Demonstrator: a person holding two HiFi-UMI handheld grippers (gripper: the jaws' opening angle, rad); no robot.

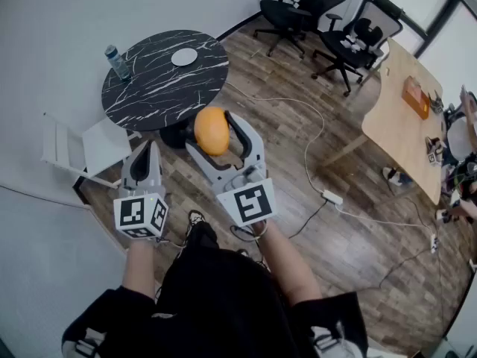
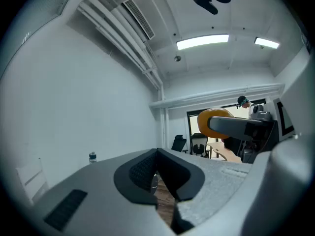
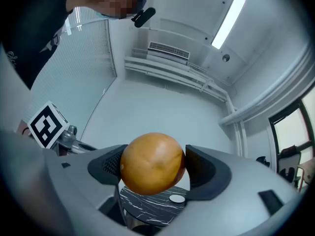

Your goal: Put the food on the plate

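A round orange fruit [image 1: 211,130] hangs in the air just in front of the black marble round table [image 1: 153,88], and my right gripper [image 1: 212,134] is shut on it. In the right gripper view the fruit [image 3: 152,162] fills the gap between both pads, with the table [image 3: 142,205] and a small white plate [image 3: 177,198] below and beyond it. The plate [image 1: 184,57] lies empty near the table's far side. My left gripper [image 1: 146,155] is shut and holds nothing, lower left of the fruit. From the left gripper view [image 2: 157,154] the fruit [image 2: 212,121] shows to the right.
A water bottle [image 1: 116,62] stands at the table's left edge. A white folding chair [image 1: 82,149] sits left of the table. Black office chairs [image 1: 302,10] and a wooden table [image 1: 406,118] are to the right. Cables and a power strip [image 1: 332,197] lie on the wood floor.
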